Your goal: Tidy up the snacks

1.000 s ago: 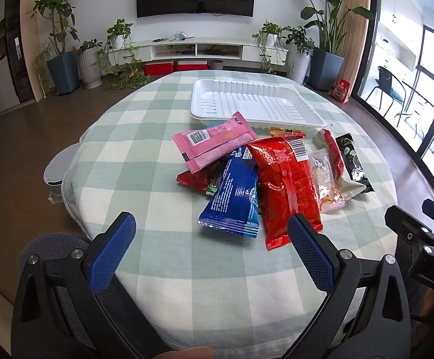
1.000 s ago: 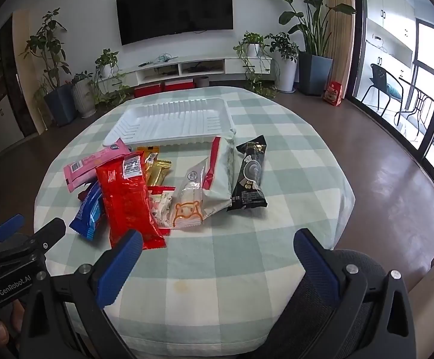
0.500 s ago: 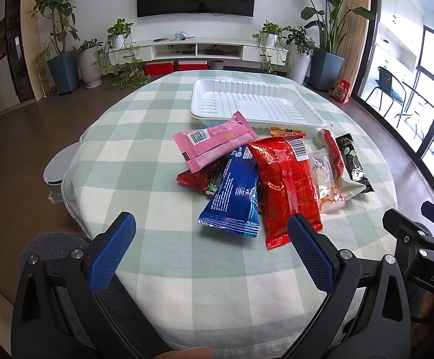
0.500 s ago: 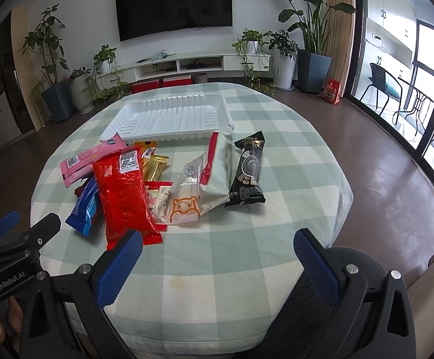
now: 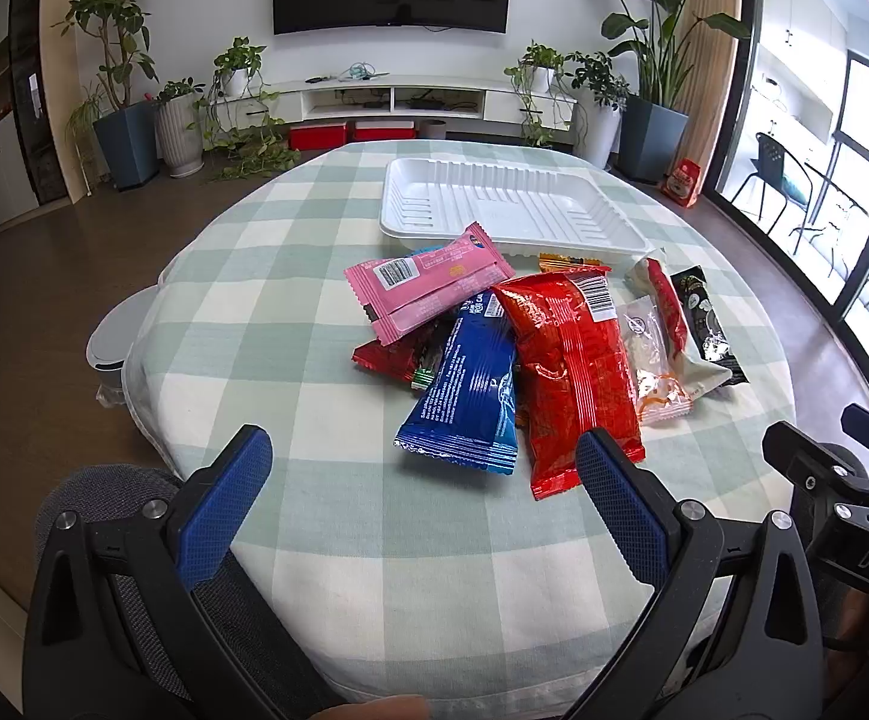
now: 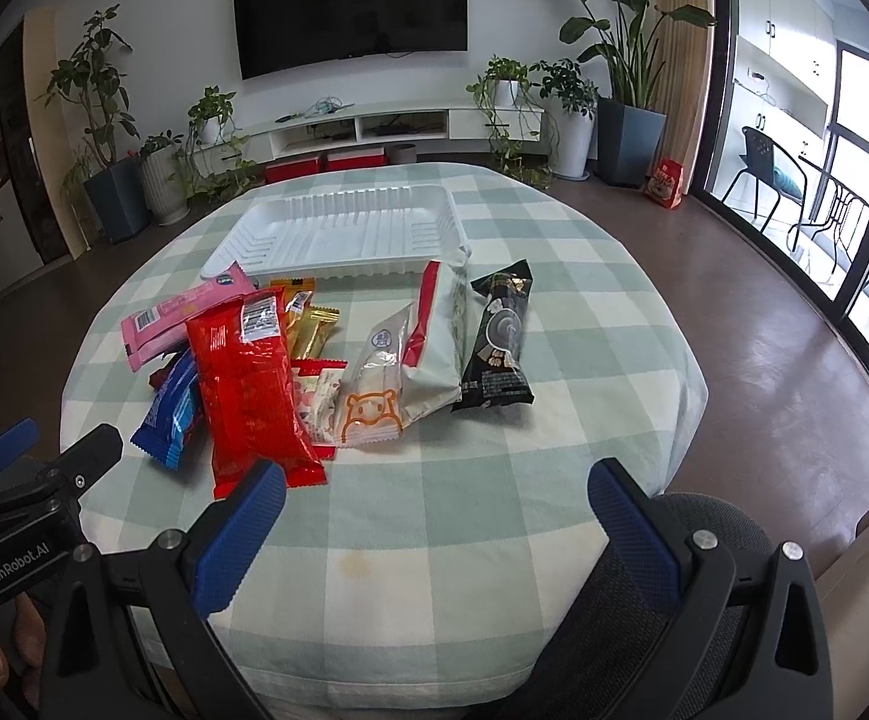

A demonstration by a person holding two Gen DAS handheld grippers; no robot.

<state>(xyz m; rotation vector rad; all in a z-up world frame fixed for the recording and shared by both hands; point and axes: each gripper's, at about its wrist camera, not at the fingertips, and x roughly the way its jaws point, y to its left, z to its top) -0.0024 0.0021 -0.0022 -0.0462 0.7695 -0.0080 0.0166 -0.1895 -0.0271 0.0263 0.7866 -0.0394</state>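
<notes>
Right gripper (image 6: 434, 531) has edged closer to the pile over the last second; left gripper (image 5: 422, 492) hasn't moved. Both have fingers spread wide, holding nothing, low in frame over the near table edge. Snacks sit mid-frame in a loose heap: red bag (image 5: 572, 354), blue pack (image 5: 467, 396), pink pack (image 5: 428, 279). White tray (image 5: 512, 207) behind them is empty. Sorting not started; looks like an approach.

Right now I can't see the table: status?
Left gripper and right gripper open, empty. Snack pile on cloth, white tray empty. Nothing blocking.
</notes>
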